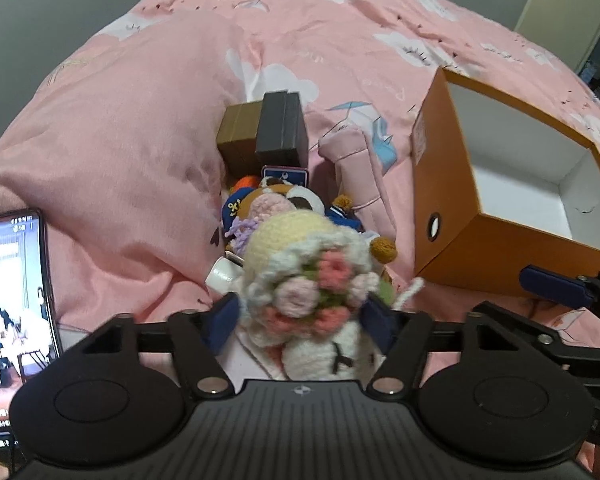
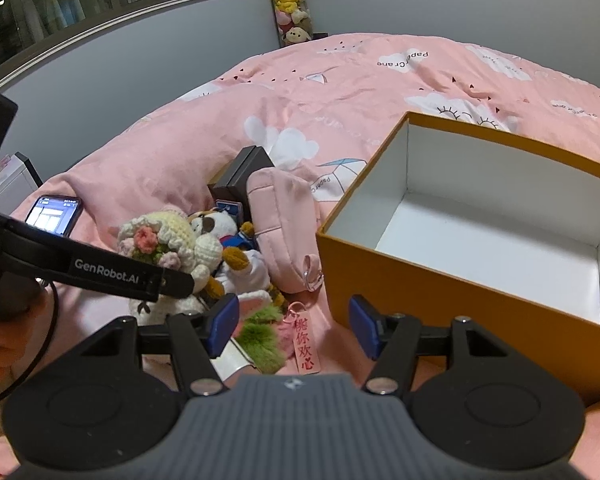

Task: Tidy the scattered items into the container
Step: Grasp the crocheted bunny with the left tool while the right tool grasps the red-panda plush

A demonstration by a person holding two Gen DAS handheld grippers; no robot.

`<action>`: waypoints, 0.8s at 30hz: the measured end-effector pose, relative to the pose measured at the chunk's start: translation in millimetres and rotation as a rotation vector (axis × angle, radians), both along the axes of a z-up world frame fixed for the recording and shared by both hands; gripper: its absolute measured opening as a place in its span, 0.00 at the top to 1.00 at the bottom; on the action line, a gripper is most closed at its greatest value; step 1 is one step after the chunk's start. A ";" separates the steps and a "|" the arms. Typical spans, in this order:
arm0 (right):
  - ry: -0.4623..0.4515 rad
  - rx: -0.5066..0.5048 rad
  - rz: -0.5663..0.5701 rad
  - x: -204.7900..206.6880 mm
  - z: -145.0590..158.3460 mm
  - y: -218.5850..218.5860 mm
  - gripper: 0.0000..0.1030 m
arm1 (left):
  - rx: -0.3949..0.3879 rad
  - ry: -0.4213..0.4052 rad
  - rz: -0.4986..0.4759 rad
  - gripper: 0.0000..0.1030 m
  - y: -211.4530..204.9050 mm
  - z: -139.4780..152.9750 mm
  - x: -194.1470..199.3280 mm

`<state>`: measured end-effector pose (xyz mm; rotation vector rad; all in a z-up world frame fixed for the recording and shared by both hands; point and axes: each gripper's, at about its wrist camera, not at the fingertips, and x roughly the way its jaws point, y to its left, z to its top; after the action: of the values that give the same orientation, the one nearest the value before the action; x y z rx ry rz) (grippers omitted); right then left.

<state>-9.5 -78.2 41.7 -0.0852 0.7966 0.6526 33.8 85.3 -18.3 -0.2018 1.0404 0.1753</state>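
- Basically nothing packed yet: orange box (image 2: 440, 276) at 3 o'clock on the bed (image 1: 112, 152) shows a bare white inside.
- Left tool (image 1: 302, 316) sits astride the crochet flower doll (image 1: 312, 280), pads at its sides; can't tell if they press.
- Right tool (image 2: 294, 326) is spread apart, holding nothing, above the pink tag (image 2: 305, 346).
- Left to move: doll, plush pile (image 2: 236, 248), pink pouch (image 2: 280, 228), dark boxes (image 1: 280, 132) at 12 o'clock.
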 end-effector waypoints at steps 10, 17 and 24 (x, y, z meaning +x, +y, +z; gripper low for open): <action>-0.061 0.026 0.145 -2.6 3.8 14.0 0.42 | -0.035 -0.046 -0.055 0.52 15.7 26.3 -8.6; -0.152 0.013 0.308 12.7 7.8 41.2 0.49 | 0.050 -0.069 -0.081 0.52 28.0 54.3 -7.7; -0.209 -0.145 0.545 34.4 -6.5 88.0 0.49 | 0.047 0.013 -0.071 0.51 37.5 27.5 4.5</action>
<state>24.9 9.8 35.2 -0.5077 0.6162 1.0794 38.3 122.8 9.2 -0.1210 1.0540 0.1373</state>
